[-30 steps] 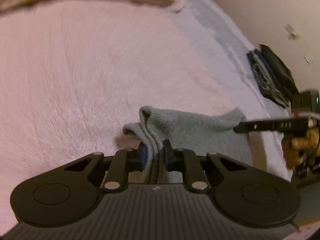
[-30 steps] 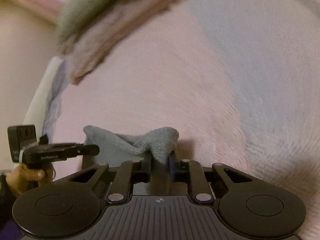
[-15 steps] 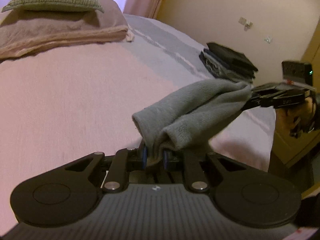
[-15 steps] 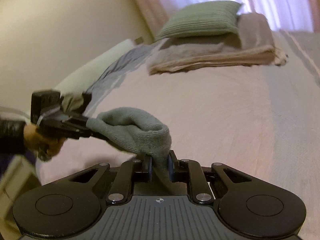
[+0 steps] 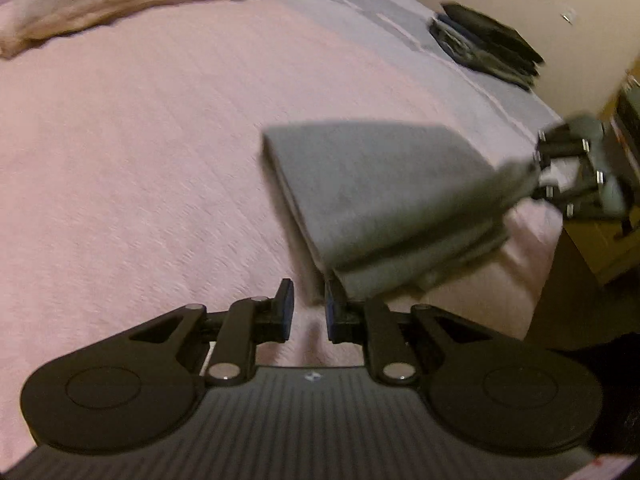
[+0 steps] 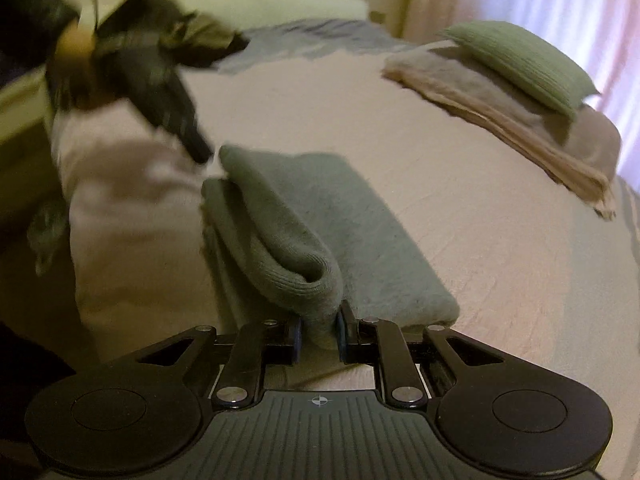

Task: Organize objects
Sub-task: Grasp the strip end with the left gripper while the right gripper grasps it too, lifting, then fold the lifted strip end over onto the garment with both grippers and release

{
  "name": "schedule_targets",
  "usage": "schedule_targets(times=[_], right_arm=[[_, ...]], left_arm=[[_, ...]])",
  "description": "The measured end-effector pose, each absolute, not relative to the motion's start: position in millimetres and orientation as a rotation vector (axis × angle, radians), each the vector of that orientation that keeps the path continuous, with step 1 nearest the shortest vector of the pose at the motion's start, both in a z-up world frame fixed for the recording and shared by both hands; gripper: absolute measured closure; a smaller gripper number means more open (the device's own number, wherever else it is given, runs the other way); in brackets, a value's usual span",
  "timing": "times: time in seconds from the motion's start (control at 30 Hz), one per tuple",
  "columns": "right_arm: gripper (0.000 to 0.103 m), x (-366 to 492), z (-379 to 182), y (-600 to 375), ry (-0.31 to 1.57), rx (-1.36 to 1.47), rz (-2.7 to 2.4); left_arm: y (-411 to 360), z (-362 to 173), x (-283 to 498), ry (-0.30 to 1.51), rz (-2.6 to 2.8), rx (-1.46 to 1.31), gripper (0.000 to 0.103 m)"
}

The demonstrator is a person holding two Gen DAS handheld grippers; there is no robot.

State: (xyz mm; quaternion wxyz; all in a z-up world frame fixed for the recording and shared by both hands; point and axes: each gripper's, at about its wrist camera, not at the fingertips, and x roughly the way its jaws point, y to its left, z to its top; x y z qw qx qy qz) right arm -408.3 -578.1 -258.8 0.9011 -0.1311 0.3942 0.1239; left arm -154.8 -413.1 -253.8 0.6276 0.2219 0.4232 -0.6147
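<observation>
The grey cloth point(image 6: 332, 224) lies folded on the pink bed point(image 5: 140, 140), mid-frame in both views. The right hand-held gripper point(image 6: 318, 334) pinches the cloth's rolled edge at lower centre. The left hand-held gripper point(image 5: 307, 314) (blue pads showing) stands slightly parted and empty, just beside the cloth's near corner.

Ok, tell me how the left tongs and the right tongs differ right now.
The left tongs stand open with bare pink bedspread in the gap; the right tongs are shut on a fold of the grey cloth. The cloth lies just beyond the left tongs, apparently let go, but runs up from between the right ones. Both are black with blue pads, over the same bed.
</observation>
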Motion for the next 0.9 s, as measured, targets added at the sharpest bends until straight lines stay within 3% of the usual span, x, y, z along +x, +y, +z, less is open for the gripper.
schedule_targets(times=[0.13,0.27,0.47,0.57,0.73,0.9], right_arm=[[0.087,-402,-262,-574,0.862,-0.309,0.256],[0.081,-407,-247,-581,0.953,-0.253,0.226],[0.081,-394,-212,-604,0.878,0.145,0.14],[0.081,-371,-239,-609,0.918,0.336,0.13],[0.081,-367,-306,-602,1.046,0.373,0.156],[0.081,-352,-293,-607,1.089,0.383,0.196]], left_arm=[[-437,-229,-157,0.924,-1.422,0.429,0.092],[-476,-243,-174,0.974,-1.485,0.454,0.092],[-490,-267,-204,0.961,-1.537,0.66,0.092],[-487,-271,-201,0.975,-1.528,0.655,0.092],[-485,-282,-202,0.992,-1.541,0.685,0.091],[-486,-276,-201,1.02,-1.511,0.686,0.091]])
